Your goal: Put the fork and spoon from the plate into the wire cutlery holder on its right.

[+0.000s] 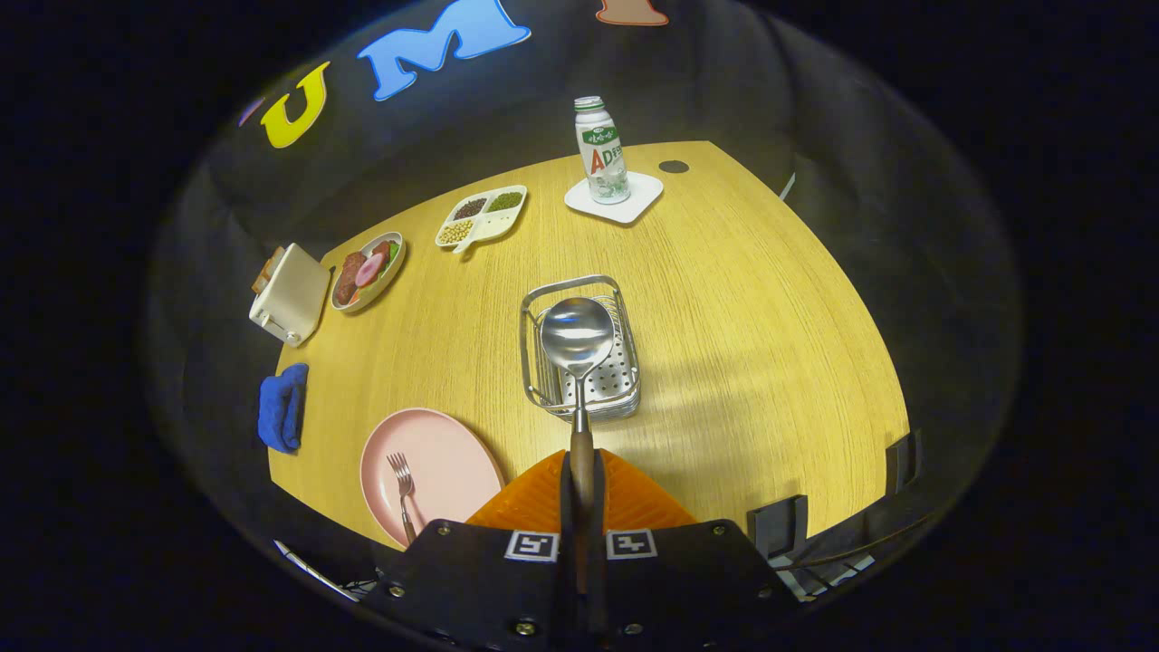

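Pale wood-grain tabletop (742,299) with a rounded edge carries everything. The jaws (581,493) are clamped on the brown handle of the spoon (577,337), whose shiny round bowl hangs above the wire cutlery holder (539,362), a rectangular basket with a perforated floor, just ahead at twelve o'clock. At nine o'clock from the jaws lies the smooth pink plate (444,462) with the fork (401,484) on it, its handle end cut off behind the gripper body. Farther off at twelve stands a bottle (602,149) on a white square coaster (638,199).
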